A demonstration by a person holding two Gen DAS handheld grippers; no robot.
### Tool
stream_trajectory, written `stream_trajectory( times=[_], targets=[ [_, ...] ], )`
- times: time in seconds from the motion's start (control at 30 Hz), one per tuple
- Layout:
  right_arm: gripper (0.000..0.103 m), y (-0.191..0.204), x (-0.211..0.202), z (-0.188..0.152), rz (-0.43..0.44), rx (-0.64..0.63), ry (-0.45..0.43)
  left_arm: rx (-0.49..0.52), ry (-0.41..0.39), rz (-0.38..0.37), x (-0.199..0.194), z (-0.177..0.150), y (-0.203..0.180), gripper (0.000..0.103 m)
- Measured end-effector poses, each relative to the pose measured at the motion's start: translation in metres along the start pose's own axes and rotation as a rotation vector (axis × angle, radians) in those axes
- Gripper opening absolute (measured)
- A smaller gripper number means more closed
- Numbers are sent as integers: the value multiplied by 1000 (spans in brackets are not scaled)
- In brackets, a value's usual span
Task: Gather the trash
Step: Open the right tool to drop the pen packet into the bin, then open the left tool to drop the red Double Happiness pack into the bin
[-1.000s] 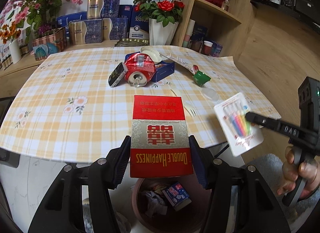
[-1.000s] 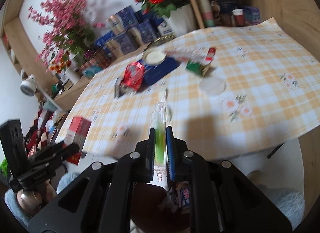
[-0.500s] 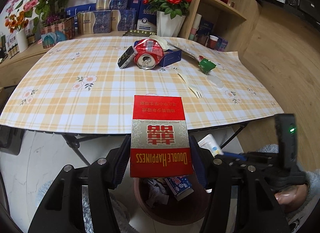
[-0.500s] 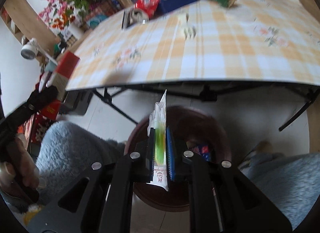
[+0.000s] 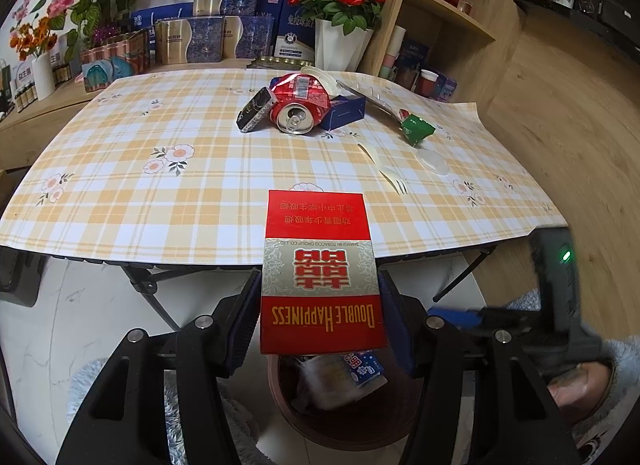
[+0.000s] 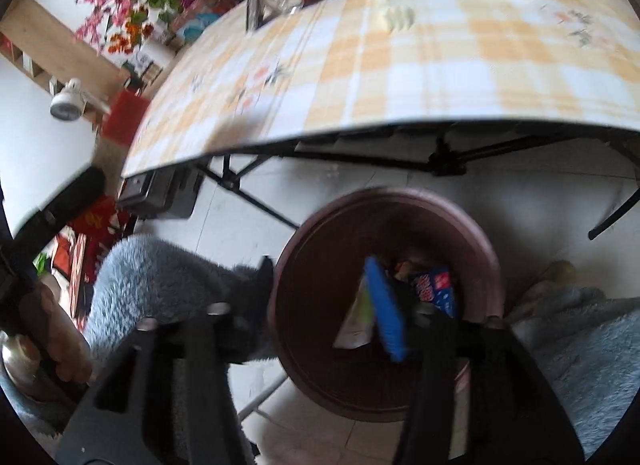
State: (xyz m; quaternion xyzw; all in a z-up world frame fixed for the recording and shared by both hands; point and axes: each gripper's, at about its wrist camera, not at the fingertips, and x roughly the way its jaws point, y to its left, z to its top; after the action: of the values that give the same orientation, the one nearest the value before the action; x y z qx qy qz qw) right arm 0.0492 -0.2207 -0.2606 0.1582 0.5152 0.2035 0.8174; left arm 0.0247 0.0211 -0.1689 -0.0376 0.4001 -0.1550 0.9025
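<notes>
My left gripper (image 5: 320,297) is shut on a red Double Happiness cigarette box (image 5: 320,265), held above the brown trash bin (image 5: 296,413). In the right wrist view my right gripper (image 6: 324,289) hangs over the bin (image 6: 484,249) with its jaws opening. A white and green packet (image 6: 354,317) drops beside the blue pad (image 6: 386,309), free of the far finger. On the checked table lie a crushed red can (image 5: 300,105), a black box (image 5: 256,109), a blue box (image 5: 346,113), a green wrapper (image 5: 416,129) and a plastic fork (image 5: 384,169).
The bin holds a blue carton (image 5: 362,371) and crumpled paper. Black folding table legs (image 6: 248,193) stand just behind it. A vase of red roses (image 5: 340,45), gift boxes and a wooden shelf (image 5: 448,17) line the far side. A fuzzy grey sleeve (image 6: 160,277) is close on the left.
The right gripper sank from table height to just over the bin, then its jaws parted and the packet slipped out. The left gripper kept its grip on the red box.
</notes>
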Motion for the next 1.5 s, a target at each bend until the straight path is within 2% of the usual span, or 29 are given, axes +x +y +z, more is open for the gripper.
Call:
stream_trajectory(
  times=[0.13,0.23,0.33,0.53,0.63,0.73,1.03,1.13,1.5],
  targets=[
    [74,-10,-26,8,-60,-13,-110,41,7,-11,6,-4,-8,56],
    [88,-15,-49,12,-145,-67,-210,74,6,-36,8,-7,-13,56],
    [95,-18,-66,15,-217,-131,-283,116,4,-47,13,-9,-20,56],
    [97,-17,-92,8,-323,-289,-436,202,-8,-59,25,-16,-34,56],
    [97,-21,-89,6,-320,-276,-438,207,-4,-86,31,-19,-36,56],
    [97,-24,-84,7,-355,-273,-434,220,9,-120,36,-23,-39,56],
    [97,-42,-83,11,-332,-159,-435,320,117,-165,57,-41,-61,56],
    [97,-45,-83,11,-328,-138,-433,327,169,-159,69,-45,-62,56],
    [97,-46,-83,10,-335,-130,-425,300,242,-158,84,-50,-58,56]
  ],
)
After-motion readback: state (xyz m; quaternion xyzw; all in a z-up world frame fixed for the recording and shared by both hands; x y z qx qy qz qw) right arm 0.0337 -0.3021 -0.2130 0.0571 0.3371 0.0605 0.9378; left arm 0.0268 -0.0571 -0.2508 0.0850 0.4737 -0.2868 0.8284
